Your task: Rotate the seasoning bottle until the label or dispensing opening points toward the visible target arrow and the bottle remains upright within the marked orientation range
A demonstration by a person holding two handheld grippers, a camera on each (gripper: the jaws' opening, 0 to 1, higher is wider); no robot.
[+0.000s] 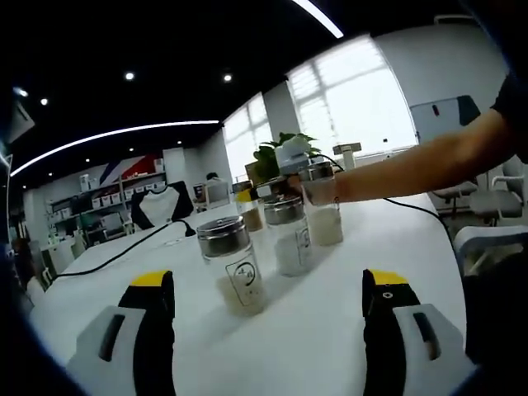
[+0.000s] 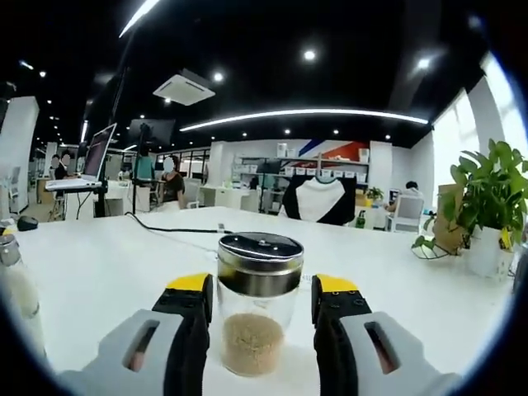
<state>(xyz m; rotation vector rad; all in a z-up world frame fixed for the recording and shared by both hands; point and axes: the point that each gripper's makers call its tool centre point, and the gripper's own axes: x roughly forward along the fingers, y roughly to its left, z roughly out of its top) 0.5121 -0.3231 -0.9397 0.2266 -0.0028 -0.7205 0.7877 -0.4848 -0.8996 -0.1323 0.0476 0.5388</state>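
1. Closest thing in the right gripper view is the right gripper [image 2: 260, 309] itself, grey jaws with yellow tips coming up from the bottom, and a seasoning bottle [image 2: 258, 301] sits right between them. Glass jar, shiny metal cap, tan powder in the bottom third, standing upright on the white table [image 2: 107, 264].
2. The jaws are narrowed around the jar, one tip on each side at cap height. They look to be touching the glass or very nearly, but I honestly can't tell if they're actually squeezing it.
3. In the left gripper view the left gripper [image 1: 268, 309] is spread wide with nothing between the tips, just bare tabletop [image 1: 330, 330].
4. Ahead of the left gripper there's a bunch of upright jars. The nearest jar [image 1: 233, 266] has a metal cap, a printed label and pale powder, a little left of centre and clear of both tips. Behind it is a second jar [image 1: 289, 235], and two more further back.
5. A person's bare forearm [image 1: 412, 169] stretches in from the right, reaching toward the jar cluster.
6. Background stuff: a potted plant [image 2: 488, 202] on the table's right side, a black cable [image 2: 169, 227] across the table, and an open laptop [image 2: 87, 161] on a stand.
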